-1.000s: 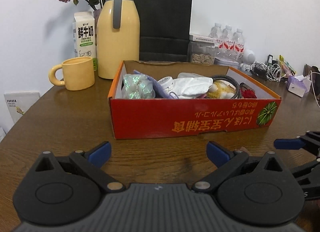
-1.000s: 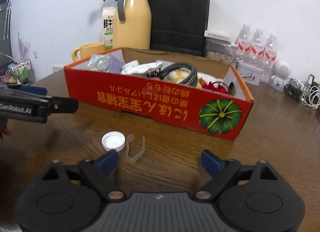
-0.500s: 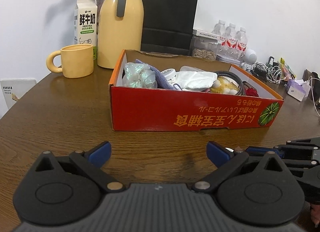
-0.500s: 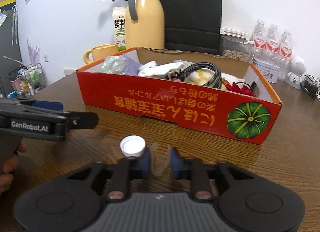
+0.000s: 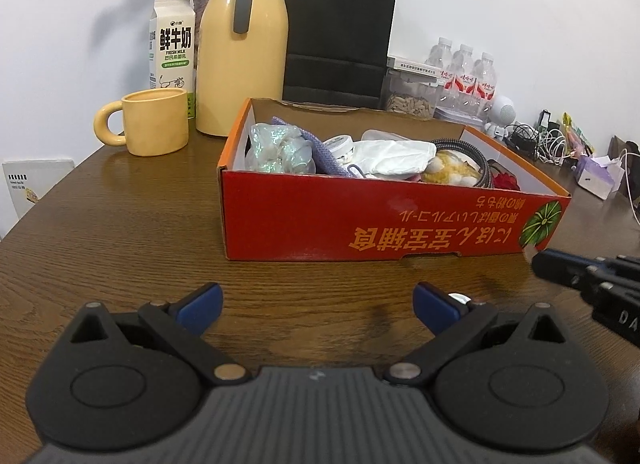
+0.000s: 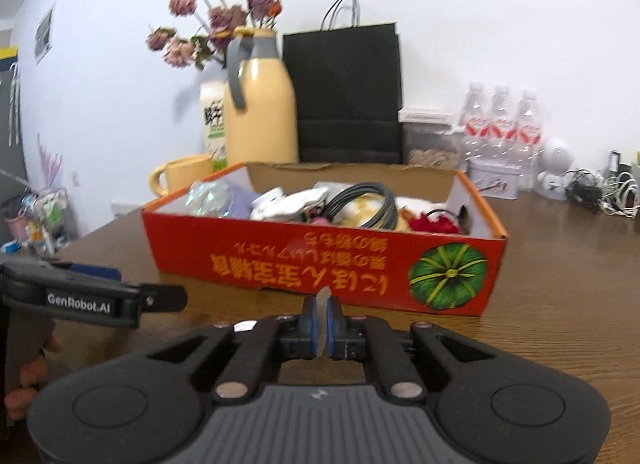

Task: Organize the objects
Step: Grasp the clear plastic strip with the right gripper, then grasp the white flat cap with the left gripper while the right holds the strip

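Observation:
A red cardboard box (image 5: 392, 215) holding several odds and ends stands on the brown wooden table (image 5: 120, 232); it also shows in the right wrist view (image 6: 320, 260). My right gripper (image 6: 321, 314) is shut on a small clear plastic strip (image 6: 322, 300), lifted in front of the box. My left gripper (image 5: 316, 300) is open and empty, low over the table before the box. A white bottle cap (image 5: 459, 298) peeks out behind its right finger. The left gripper shows at the left of the right wrist view (image 6: 160, 298).
A yellow mug (image 5: 154, 125), a milk carton (image 5: 172, 47), a yellow thermos (image 5: 242, 39) and a black paper bag (image 5: 338, 31) stand behind the box. Water bottles (image 5: 464, 75), cables (image 5: 548, 135) and a tissue pack (image 5: 596, 175) are at the right.
My right gripper closed on the clear plastic strip beside the cap and lifted it off the table. My left gripper stayed open and shifted slightly.

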A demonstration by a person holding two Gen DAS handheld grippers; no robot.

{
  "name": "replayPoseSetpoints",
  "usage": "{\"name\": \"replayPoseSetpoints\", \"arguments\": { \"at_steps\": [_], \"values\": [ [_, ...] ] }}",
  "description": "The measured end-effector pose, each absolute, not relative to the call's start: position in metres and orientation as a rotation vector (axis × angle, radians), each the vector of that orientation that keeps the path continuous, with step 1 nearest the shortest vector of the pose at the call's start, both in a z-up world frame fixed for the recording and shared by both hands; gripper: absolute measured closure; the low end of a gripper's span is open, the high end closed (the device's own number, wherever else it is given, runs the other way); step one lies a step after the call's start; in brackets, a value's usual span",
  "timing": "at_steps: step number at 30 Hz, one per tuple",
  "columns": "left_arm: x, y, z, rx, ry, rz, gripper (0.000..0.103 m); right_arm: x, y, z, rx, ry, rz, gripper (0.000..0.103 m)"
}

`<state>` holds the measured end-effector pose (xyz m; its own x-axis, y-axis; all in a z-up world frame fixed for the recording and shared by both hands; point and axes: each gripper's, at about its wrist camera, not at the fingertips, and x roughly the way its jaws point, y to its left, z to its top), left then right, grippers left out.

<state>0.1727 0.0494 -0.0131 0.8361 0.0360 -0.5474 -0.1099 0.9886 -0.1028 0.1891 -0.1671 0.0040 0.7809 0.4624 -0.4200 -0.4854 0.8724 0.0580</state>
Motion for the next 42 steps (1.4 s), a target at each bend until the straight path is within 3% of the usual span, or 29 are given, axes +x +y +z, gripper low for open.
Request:
{"name": "replayPoseSetpoints", "arguments": {
  "at_steps": [39, 42],
  "values": [
    [0.206, -0.041, -0.026, 0.001, 0.695, 0.027, 0.0, 0.187, -0.215, 0.005, -0.011, 0.351, 0.421, 0.099],
    [0.205, -0.042, -0.026, 0.005, 0.69, 0.021, 0.004, 0.187, -0.215, 0.005, -0.011, 0.351, 0.421, 0.099]
  ]
}}
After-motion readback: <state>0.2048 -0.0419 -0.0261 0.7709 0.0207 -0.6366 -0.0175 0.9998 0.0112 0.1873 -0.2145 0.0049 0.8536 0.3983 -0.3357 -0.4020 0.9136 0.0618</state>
